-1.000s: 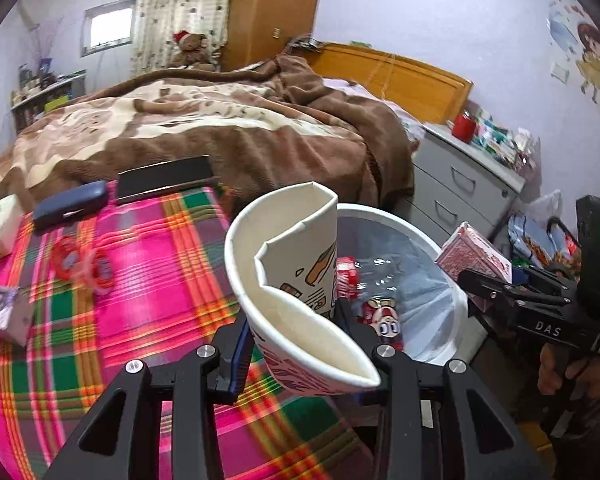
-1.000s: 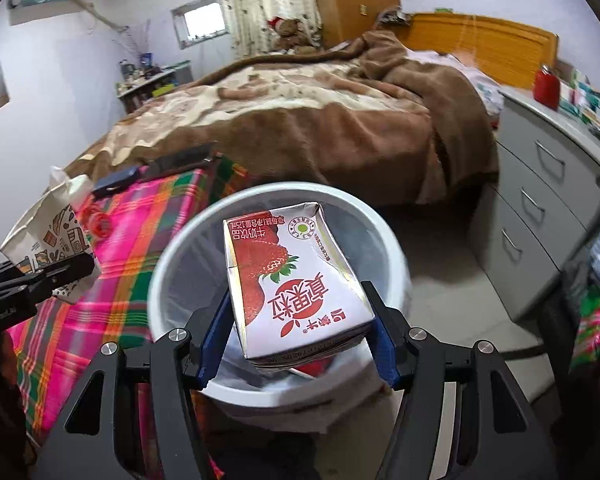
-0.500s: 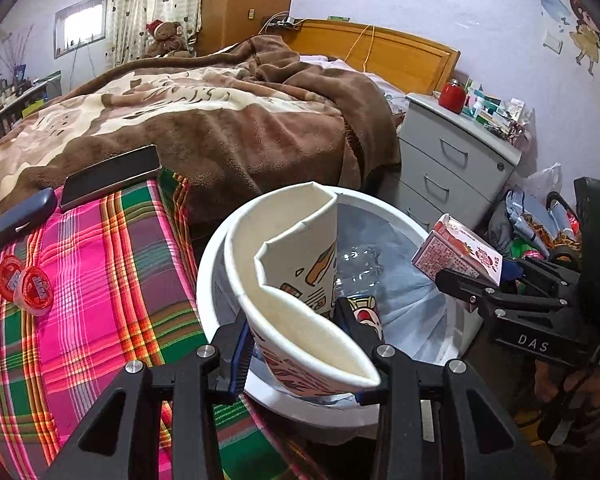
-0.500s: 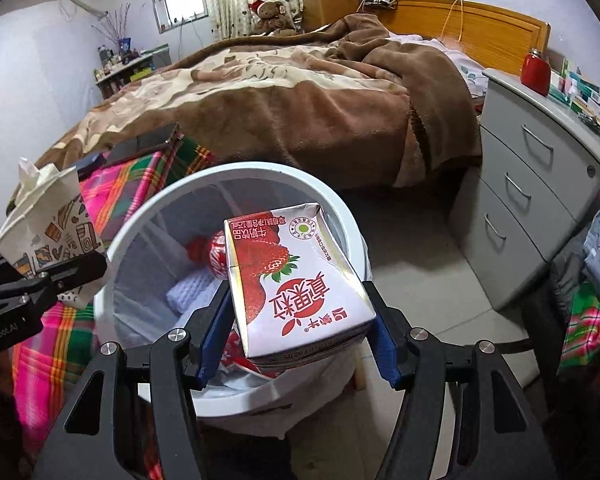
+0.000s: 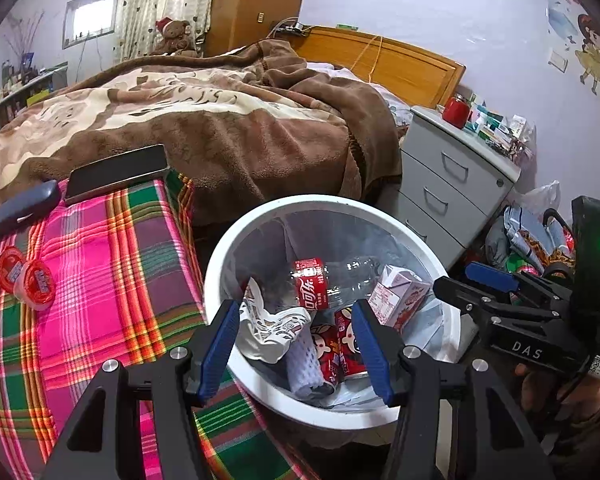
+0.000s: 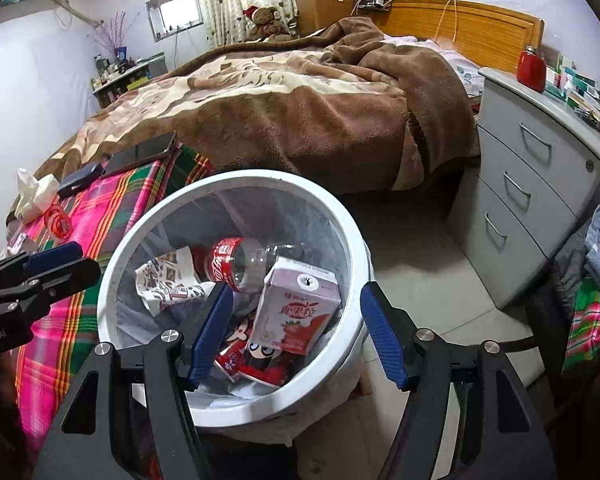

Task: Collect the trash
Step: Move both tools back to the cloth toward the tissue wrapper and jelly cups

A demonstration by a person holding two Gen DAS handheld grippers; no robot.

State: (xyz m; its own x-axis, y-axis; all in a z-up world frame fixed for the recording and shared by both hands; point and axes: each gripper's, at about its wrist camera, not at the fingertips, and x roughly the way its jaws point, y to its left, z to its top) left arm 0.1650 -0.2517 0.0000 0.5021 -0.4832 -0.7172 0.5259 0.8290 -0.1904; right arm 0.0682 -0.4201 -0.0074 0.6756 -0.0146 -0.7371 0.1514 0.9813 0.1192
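Observation:
The white trash bin (image 5: 220, 264) (image 6: 236, 178) with a clear liner stands below both grippers. In it lie a crumpled paper cup (image 5: 268, 328) (image 6: 168, 284), a cola bottle (image 5: 312, 288) (image 6: 236, 260), a strawberry milk carton (image 5: 400, 296) (image 6: 296, 312) and red wrappers. My left gripper (image 5: 296, 344) hangs over the bin's near rim, jaws opening, nothing between its blue pads. My right gripper (image 6: 296, 332) (image 5: 460, 282) hovers over the bin's right side, jaws opening; the carton rests in the bin below, free of the pads. The left gripper (image 6: 52, 268) also shows at the left edge of the right wrist view.
A plaid cloth table (image 5: 100, 280) left of the bin holds a phone (image 5: 116, 172), a dark case (image 5: 24, 208) and two red-lidded cups (image 5: 28, 280). A bed (image 5: 220, 120) lies behind. A grey drawer cabinet (image 6: 540, 184) and bags (image 5: 532, 232) stand right.
The left gripper let go of the paper cup and the right gripper let go of the milk carton; both now lie in the bin. The left gripper moved further over the bin.

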